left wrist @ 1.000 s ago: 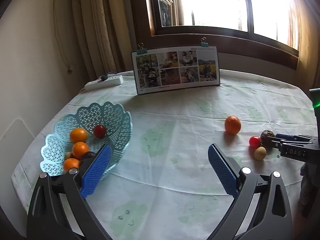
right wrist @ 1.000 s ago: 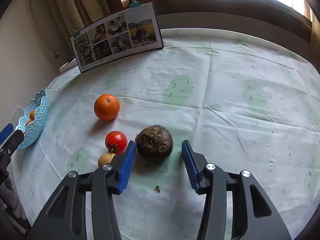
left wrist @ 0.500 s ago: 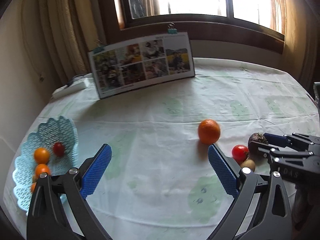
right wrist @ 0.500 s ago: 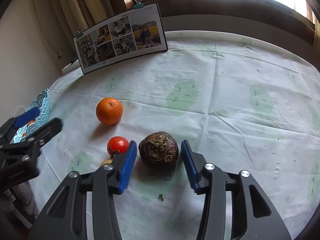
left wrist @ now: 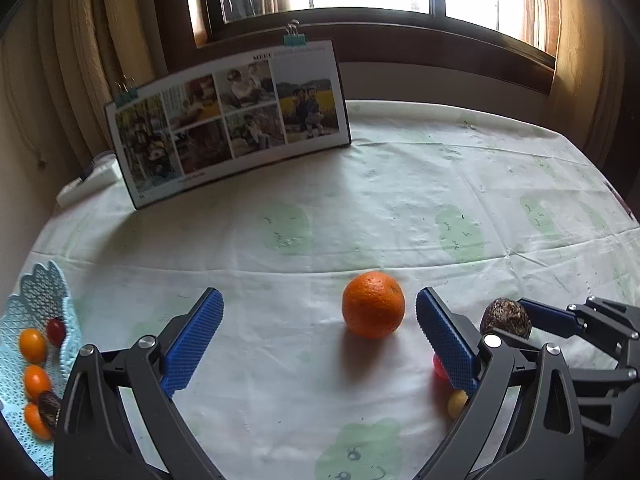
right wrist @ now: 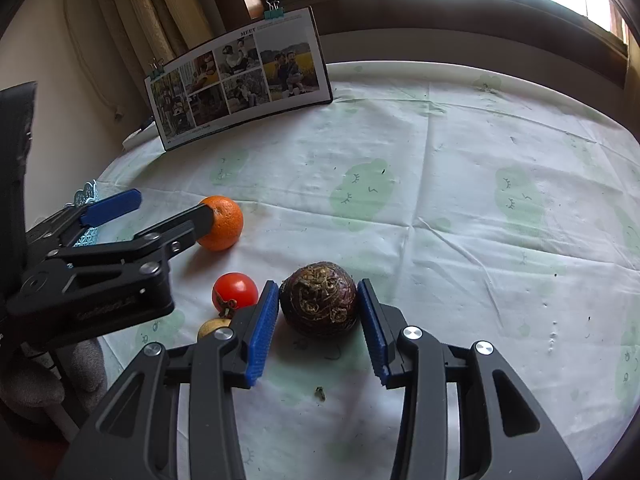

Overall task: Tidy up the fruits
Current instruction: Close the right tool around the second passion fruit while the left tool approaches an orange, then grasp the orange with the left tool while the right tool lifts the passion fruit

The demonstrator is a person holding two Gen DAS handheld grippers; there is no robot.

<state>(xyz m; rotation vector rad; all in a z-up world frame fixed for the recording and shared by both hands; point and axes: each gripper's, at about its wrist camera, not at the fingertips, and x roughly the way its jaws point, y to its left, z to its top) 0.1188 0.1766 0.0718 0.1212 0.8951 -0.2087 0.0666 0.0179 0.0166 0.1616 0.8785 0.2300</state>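
- Fingers first: on my right gripper [right wrist: 318,326] both blue pads sit just beside the flanks of the dark wrinkled fruit [right wrist: 319,299], nearly closed around it; I cannot tell whether they are pressing yet, and it rests on the counter [right wrist: 460,208].
- On my left gripper [left wrist: 320,340] the fingers are spread wide with nothing in them, the orange [left wrist: 373,305] lying between them, close to the right-hand pad.
- Just beside the dark fruit sit a red tomato [right wrist: 235,289] and a small yellowish fruit [right wrist: 211,328], both partly behind my right gripper's left finger.
- Well off to the left edge, the light blue basket [left wrist: 38,300] holds several small oranges, something red and something dark.
- I judge this to be the grasping step, both hands lining up a pick at once.
- Next I should squeeze the right fingers gently, without nudging the tomato, and centre the left ones on the orange before closing, then carry both to the basket.
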